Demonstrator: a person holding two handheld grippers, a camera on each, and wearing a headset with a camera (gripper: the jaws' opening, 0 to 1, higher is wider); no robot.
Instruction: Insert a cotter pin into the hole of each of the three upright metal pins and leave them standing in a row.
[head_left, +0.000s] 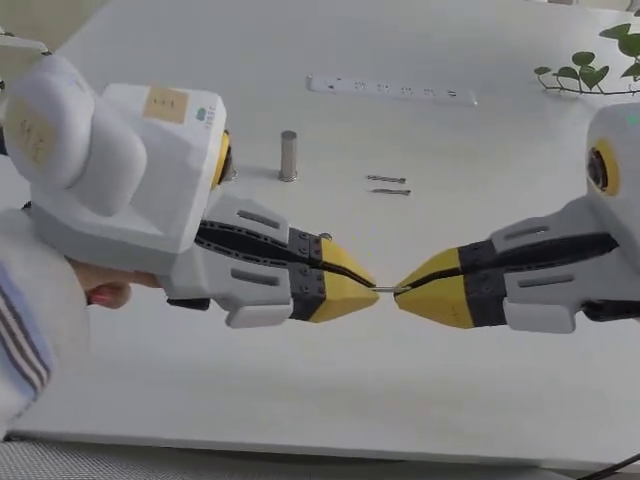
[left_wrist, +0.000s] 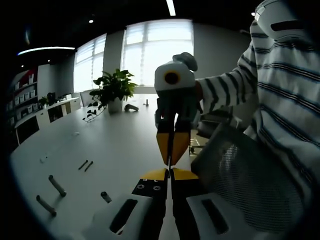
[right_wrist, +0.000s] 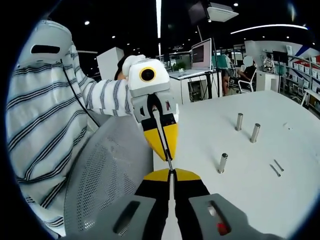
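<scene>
Cotter pin (head_left: 385, 290) pinched tip to tip between left gripper (head_left: 372, 290) and right gripper (head_left: 398, 291), both jaw pairs closed on it, long axis 9-to-3. Upright metal pin (head_left: 288, 155) at 11 o'clock from tips, nearer left gripper.

White worktop (head_left: 300, 390): power strip (head_left: 392, 90) at far edge, plant (head_left: 590, 68) at far right corner. Mesh chair (right_wrist: 110, 175) alongside. Monitor (right_wrist: 201, 54) on desk behind.

Left tool (head_left: 370, 287) and right tool (head_left: 402, 291) yellow-tipped, white-bodied; cotter pin (head_left: 386, 290) seemingly silver; sleeve (head_left: 20, 340) striped.
</scene>
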